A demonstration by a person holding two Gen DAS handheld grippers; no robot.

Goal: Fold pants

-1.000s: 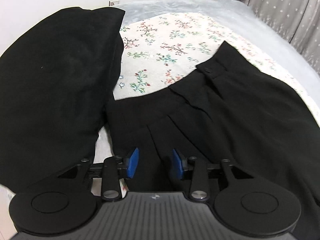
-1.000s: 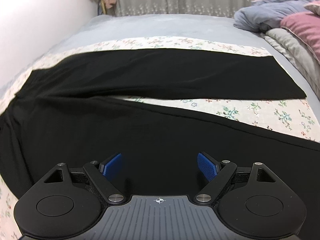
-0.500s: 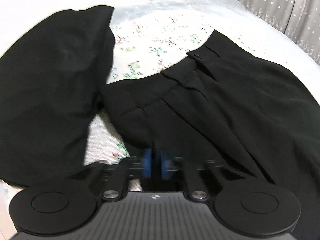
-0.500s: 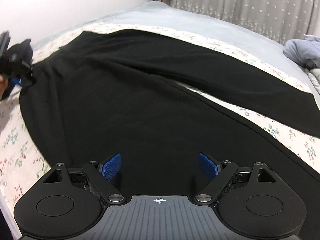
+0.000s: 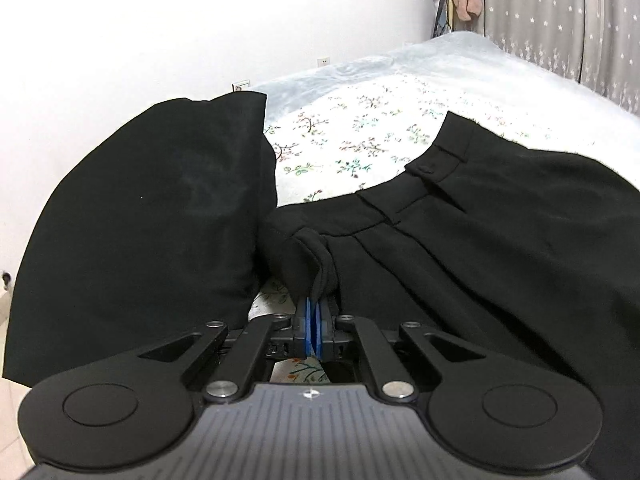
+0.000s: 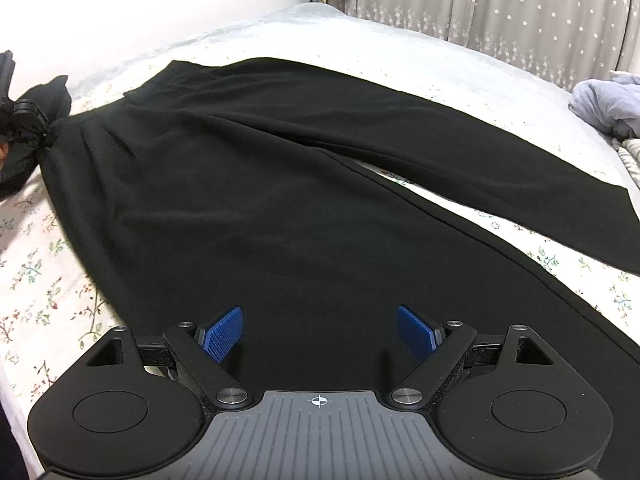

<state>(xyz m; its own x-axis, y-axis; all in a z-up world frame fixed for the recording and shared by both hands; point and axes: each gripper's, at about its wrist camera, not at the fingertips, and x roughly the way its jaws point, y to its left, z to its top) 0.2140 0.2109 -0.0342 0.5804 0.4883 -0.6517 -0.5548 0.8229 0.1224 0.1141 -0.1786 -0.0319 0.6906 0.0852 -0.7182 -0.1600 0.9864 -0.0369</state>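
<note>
Black pants (image 6: 248, 208) lie flat on a floral-sheeted bed (image 6: 44, 280), waistband left, legs running right. Left hand-held gripper (image 5: 313, 322) pinches the waistband corner; right hand-held gripper (image 6: 319, 330) hovers above, jaws spread.

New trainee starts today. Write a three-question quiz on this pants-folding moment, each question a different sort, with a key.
1. True or false: the left gripper is shut on the pants.
2. The right gripper is: A) open above the fabric; B) shut on a hem; C) holding a pillow.
3. Fill in: the pants lie on a ___-patterned sheet.

Key: 1 true, it pinches the near waistband corner; 2 A; 3 floral.
</note>
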